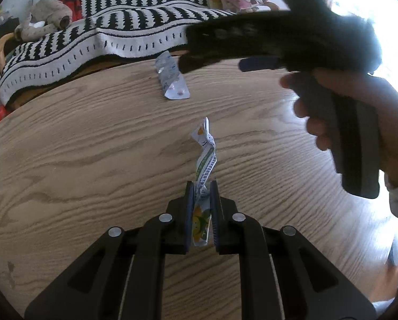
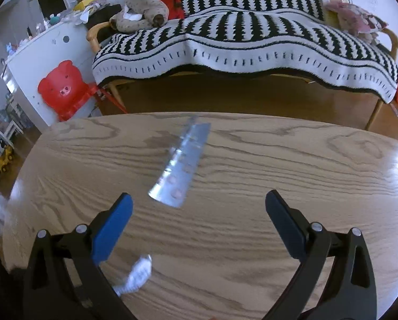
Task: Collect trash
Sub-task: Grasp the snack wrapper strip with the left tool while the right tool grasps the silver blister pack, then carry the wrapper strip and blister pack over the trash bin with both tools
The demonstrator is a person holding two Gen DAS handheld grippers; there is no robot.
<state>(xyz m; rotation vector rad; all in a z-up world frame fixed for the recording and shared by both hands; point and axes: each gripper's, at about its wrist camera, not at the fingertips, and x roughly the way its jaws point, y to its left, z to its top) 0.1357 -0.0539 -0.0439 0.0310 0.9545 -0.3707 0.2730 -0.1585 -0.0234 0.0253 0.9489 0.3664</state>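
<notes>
My left gripper [image 1: 201, 186] is shut on a crumpled white wrapper [image 1: 205, 154] with green and yellow print, which sticks up from between the pads above the wooden table [image 1: 79, 138]. A silvery blister pack [image 1: 172, 80] lies near the table's far edge. In the right wrist view that blister pack [image 2: 180, 165] lies just ahead of my right gripper [image 2: 199, 200], which is open wide with nothing between its blue pads. The wrapper's white tip [image 2: 139, 272] shows at lower left there. A hand [image 1: 345, 122] holds the right gripper's body [image 1: 279, 42], blurred, at upper right of the left wrist view.
Beyond the table stands a bench under a black-and-white striped blanket [image 2: 239, 34], with a plush toy [image 2: 143, 10] and cushions on it. A red pig-faced stool [image 2: 63, 85] and a cluttered white cabinet [image 2: 47, 40] stand at left. The table edge [image 2: 172, 114] runs across the far side.
</notes>
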